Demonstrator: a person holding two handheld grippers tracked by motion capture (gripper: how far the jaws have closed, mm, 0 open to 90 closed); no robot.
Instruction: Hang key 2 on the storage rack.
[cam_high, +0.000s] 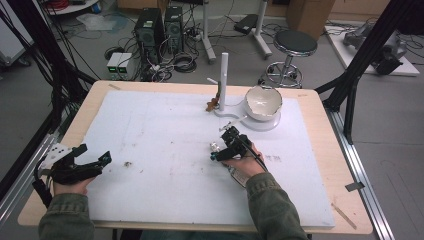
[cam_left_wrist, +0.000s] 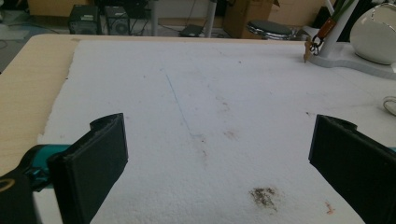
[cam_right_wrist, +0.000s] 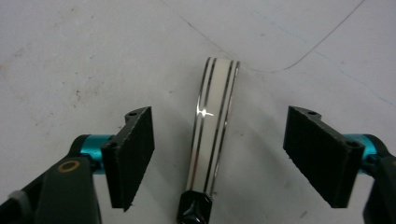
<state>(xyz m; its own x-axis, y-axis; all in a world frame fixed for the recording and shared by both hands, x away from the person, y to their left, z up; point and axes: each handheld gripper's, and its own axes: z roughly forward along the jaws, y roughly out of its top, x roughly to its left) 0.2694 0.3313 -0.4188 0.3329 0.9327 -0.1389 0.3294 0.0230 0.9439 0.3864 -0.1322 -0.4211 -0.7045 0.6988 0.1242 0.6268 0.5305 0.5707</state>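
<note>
Worktop (cam_high: 320, 165) is pale wood, with a white foam-like sheet (cam_high: 165, 175) covering most of its top; the sheet is scuffed, with faint blue pen lines and several brown stains, 1 dark smudge (cam_left_wrist: 264, 196) lying just ahead of the left gripper (cam_left_wrist: 219, 163). Left gripper sits at the near-left corner of the sheet, held in the person's left hand (cam_high: 70, 186); its fingers (cam_left_wrist: 100, 163) stand wide apart with nothing between them, bare sheet showing in the gap. Right gripper (cam_right_wrist: 219, 154) is near the sheet's centre, held in the right hand (cam_high: 246, 165), sleeve olive green. Its fingers (cam_right_wrist: 135, 149) are also spread wide and grip nothing; between them, touching neither, lies a white band with silver stripes (cam_right_wrist: 214, 126), flat on the sheet, ending in a dark glossy piece (cam_right_wrist: 194, 210) at the near end. What the band belongs to cannot be told. A thin wire-like line (cam_right_wrist: 299, 56) curves across the sheet beyond it. At the far edge of the sheet stands a white stand (cam_high: 223, 80) with an upright post on a flat base; a small brown item (cam_high: 214, 104) hangs from it by a strap, and a white rounded bowl (cam_high: 263, 102) rests on the same base just to the right. Room beyond: grey floor, 2 black computer towers (cam_high: 160, 27), tangled cables (cam_high: 175, 62), a round black stool (cam_high: 295, 45) on a chrome base, cardboard boxes (cam_high: 310, 12), and black frame struts (cam_high: 365, 50) at both sides.
</note>
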